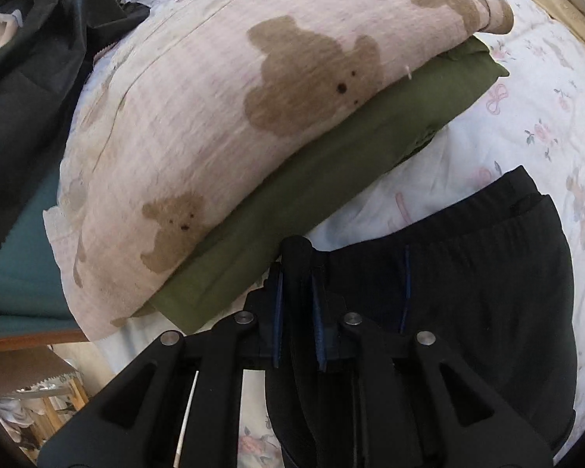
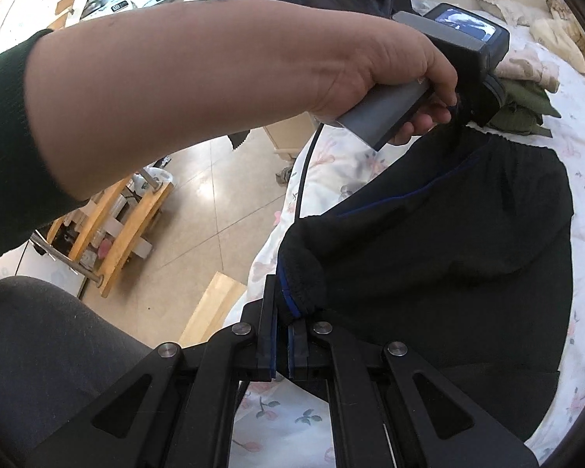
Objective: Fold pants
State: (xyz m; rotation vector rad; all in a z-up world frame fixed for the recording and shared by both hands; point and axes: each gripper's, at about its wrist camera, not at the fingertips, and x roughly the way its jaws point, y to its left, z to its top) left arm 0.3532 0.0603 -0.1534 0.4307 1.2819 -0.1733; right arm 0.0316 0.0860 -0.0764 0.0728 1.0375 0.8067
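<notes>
Black pants with thin blue piping [image 1: 468,273] lie on a floral bedsheet [image 1: 534,124], the elastic waistband toward the far right. My left gripper [image 1: 297,273] points steeply down at their near left corner, with an upright fold of the black cloth filling the narrow gap between its blue pads. In the right wrist view the pants [image 2: 448,234] sag between both grippers. My right gripper [image 2: 284,308] is shut on a piped edge of the cloth. A person's hand [image 2: 370,70] holds the left gripper's grey handle [image 2: 390,113] over the far corner.
A folded pink bear-print cloth [image 1: 253,117] rests on a folded olive garment [image 1: 331,195] just beyond the pants. A dark jacket [image 1: 39,58] is heaped at the left. Off the bed's edge are tiled floor [image 2: 222,202], a wooden rack [image 2: 109,226] and a grey-clad knee [image 2: 39,351].
</notes>
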